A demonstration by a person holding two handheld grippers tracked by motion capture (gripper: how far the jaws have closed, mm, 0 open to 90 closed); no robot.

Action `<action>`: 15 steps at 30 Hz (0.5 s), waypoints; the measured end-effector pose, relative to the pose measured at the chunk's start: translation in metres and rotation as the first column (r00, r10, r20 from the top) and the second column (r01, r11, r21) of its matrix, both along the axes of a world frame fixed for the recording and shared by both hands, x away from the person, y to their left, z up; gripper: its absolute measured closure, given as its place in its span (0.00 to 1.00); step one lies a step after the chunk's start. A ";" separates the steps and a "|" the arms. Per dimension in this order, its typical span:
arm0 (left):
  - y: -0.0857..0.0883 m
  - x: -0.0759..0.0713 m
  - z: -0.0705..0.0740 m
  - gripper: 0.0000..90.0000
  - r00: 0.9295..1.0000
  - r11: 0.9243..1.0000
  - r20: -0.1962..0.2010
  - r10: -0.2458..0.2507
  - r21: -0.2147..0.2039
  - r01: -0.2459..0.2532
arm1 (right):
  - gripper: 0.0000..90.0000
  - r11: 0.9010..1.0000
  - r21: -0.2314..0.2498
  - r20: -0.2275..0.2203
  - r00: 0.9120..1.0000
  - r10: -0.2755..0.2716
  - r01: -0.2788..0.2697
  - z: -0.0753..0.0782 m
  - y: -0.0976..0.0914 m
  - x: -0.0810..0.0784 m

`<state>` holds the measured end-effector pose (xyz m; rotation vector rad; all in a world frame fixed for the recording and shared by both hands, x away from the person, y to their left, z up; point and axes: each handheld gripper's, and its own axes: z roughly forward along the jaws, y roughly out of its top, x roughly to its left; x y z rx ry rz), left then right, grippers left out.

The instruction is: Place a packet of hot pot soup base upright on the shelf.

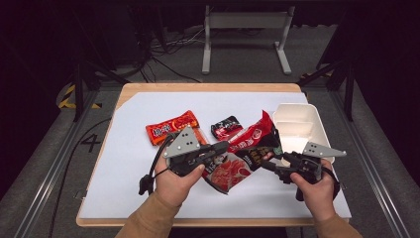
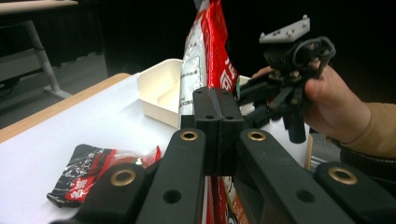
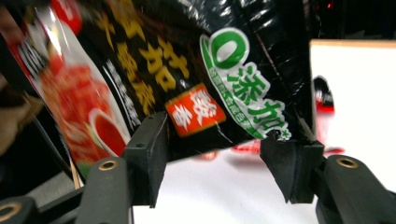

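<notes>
Right now I hold a big red and black snack bag up off the table between my two tongs, just in front of me over the near middle of the white mat. My left tongs are pressed together on the bag's edge; in the left gripper view the two black pads meet with the thin foil pinched between them, and the bag rises straight up behind them toward twelve o'clock. My right tongs come at the bag from about four o'clock. Their jaws stand spread apart; in the right gripper view the bag's lower edge hangs between and just above the two pads, and I cannot tell whether either pad touches it, though they do not press on it.

Behind the bag, at about eleven o'clock from it, a flat red packet lies on the mat. A small dark packet lies just beyond the bag at twelve o'clock, near the red one but apart from it. A white tray with compartments sits at the mat's right edge, at about two o'clock from the bag, close to my right hand.
</notes>
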<state>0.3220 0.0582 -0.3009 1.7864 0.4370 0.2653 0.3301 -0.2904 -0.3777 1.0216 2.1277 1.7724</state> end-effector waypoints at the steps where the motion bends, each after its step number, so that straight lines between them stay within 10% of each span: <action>1: 0.001 0.000 0.000 1.00 1.000 1.000 -0.005 0.001 -0.006 -0.001 | 0.49 1.000 0.008 0.009 1.000 -0.004 0.004 0.005 -0.001 0.000; 15: 0.004 0.001 -0.009 1.00 1.000 1.000 -0.012 0.010 0.019 -0.010 | 0.88 1.000 0.026 0.046 0.999 0.006 -0.007 0.048 -0.011 0.004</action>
